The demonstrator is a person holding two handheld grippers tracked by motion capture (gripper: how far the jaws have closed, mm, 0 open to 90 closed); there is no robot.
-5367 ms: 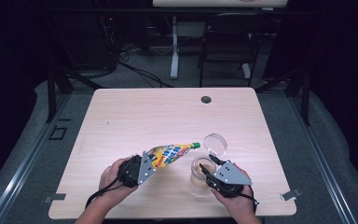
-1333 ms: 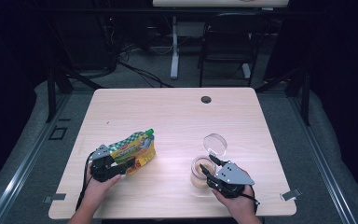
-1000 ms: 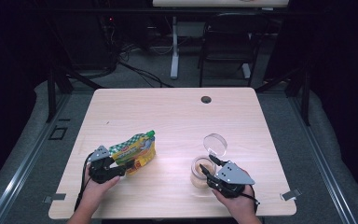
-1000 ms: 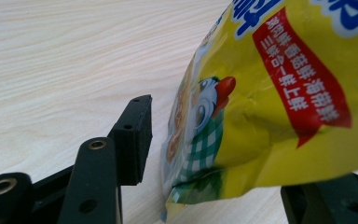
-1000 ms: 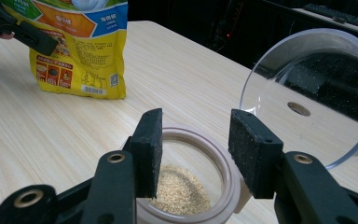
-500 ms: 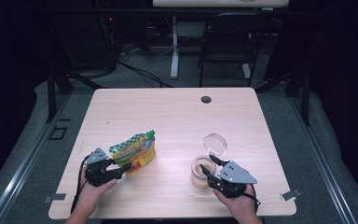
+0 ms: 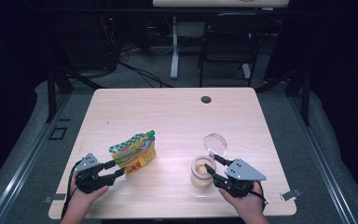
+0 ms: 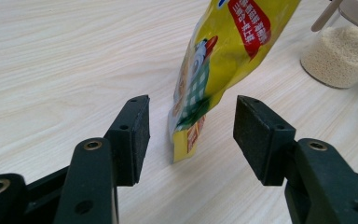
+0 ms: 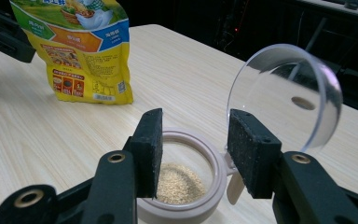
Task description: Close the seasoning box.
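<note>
Light falls from overhead onto the table (image 7: 168,112), which reads bright while the room behind the tongs is nearly black. A soft glare patch lies on the wood between the two tongs. The high view is soft and low in detail. In both gripper views the near jaws are slightly blurred

One table (image 7: 168,116) carries two things: one yellow stand-up pouch (image 7: 134,152) at about eight o'clock and one clear jar of pale grains (image 7: 201,171), its single hinged lid (image 7: 215,143) open, at about five o'clock. One round grommet hole (image 7: 206,99) sits at twelve o'clock.
</note>
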